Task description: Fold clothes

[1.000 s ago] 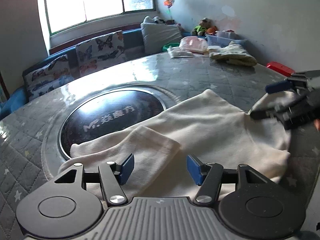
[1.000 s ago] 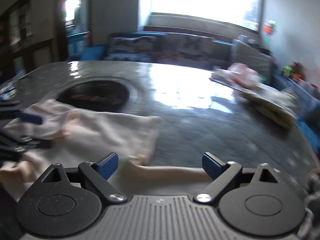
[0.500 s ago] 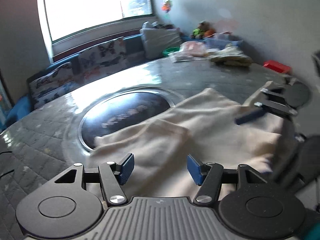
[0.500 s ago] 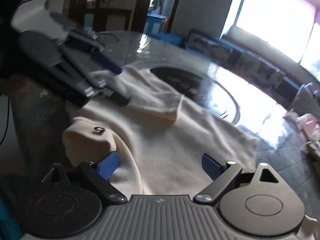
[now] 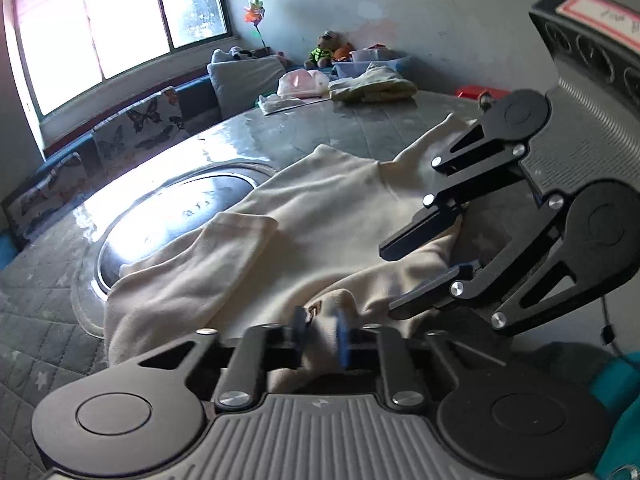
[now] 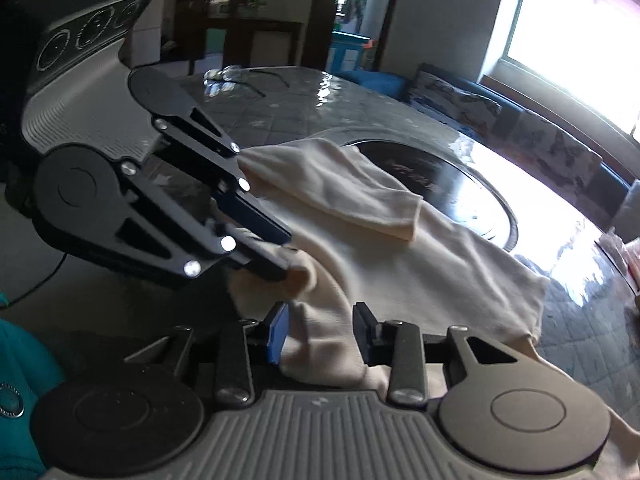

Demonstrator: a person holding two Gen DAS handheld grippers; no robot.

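A cream garment lies spread on the round grey table, one sleeve folded over its body, partly over the dark centre disc. My left gripper is shut on a fold at the garment's near edge, beside a small tag. My right gripper has its jaws closed around another bunch of the same cream garment at the near edge. Each gripper shows in the other's view, the right gripper at the right and the left gripper at the left, close together.
The grey quilted table has a dark round disc in its middle. Folded clothes and a pink bag lie at the far edge. A butterfly-print sofa stands under the window. A cable lies on the table.
Both grippers moved in to the garment's near edge and closed on it; they were open before. The right gripper came around next to the left one.
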